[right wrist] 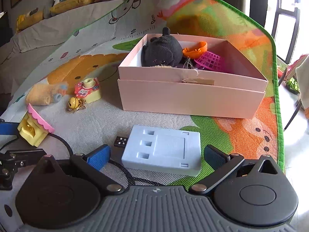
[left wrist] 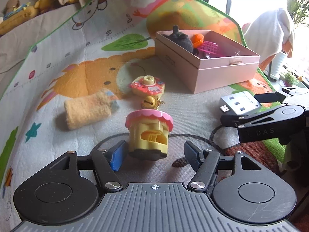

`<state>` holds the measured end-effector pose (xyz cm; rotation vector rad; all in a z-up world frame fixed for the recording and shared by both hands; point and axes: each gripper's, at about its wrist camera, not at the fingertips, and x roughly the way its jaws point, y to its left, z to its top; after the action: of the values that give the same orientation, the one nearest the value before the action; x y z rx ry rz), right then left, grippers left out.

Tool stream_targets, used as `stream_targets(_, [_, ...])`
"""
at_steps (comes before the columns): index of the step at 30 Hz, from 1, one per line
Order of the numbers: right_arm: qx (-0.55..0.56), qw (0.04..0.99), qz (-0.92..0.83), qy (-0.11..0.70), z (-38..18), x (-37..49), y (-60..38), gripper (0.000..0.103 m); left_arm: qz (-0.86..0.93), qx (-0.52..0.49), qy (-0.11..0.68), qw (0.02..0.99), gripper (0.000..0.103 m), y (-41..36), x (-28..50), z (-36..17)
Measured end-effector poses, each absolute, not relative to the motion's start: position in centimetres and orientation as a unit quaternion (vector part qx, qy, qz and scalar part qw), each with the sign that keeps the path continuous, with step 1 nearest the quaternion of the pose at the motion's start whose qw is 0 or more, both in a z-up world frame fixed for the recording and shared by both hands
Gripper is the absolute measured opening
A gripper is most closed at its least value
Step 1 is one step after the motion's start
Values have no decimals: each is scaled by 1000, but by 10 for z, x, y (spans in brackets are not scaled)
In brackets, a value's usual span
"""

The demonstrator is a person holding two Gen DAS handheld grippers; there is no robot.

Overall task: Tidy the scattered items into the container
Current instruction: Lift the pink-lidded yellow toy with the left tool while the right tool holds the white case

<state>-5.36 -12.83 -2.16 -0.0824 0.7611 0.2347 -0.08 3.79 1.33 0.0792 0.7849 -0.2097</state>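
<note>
A pink cardboard box point(left wrist: 216, 73) point(right wrist: 193, 96) stands on the play mat and holds a black plush toy point(right wrist: 162, 52), an orange piece point(right wrist: 195, 51) and a pink basket point(right wrist: 210, 60). My left gripper point(left wrist: 154, 154) is open around a yellow toy house with a pink roof point(left wrist: 148, 133) point(right wrist: 35, 125); its left finger touches it. My right gripper point(right wrist: 156, 158) is open around a light blue USB hub point(right wrist: 164, 150) point(left wrist: 239, 102). A toy camera point(left wrist: 147, 86) point(right wrist: 87, 89), a gold bell keychain point(left wrist: 149, 102) point(right wrist: 74, 103) and a rolled yellow cloth point(left wrist: 88, 108) point(right wrist: 44, 94) lie on the mat.
The colourful play mat point(right wrist: 241, 135) ends at a green border point(right wrist: 279, 116) to the right, with floor and a chair beyond. Plush toys and cushions point(left wrist: 17, 13) sit at the far left. A draped cloth point(left wrist: 270, 31) hangs at the far right.
</note>
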Motion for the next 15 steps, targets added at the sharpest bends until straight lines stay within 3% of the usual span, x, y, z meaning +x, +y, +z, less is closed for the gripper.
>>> stream_targets(5, [-43, 923, 117, 363, -22, -56, -127, 102, -97, 32, 372, 923, 90, 40, -2, 16])
stream_targets(12, [-40, 927, 112, 357, -21, -59, -128, 102, -93, 32, 354, 930, 90, 37, 22, 25])
stream_targets(15, [-38, 927, 112, 355, -21, -59, -129, 102, -96, 46, 361, 927, 82, 33, 34, 19])
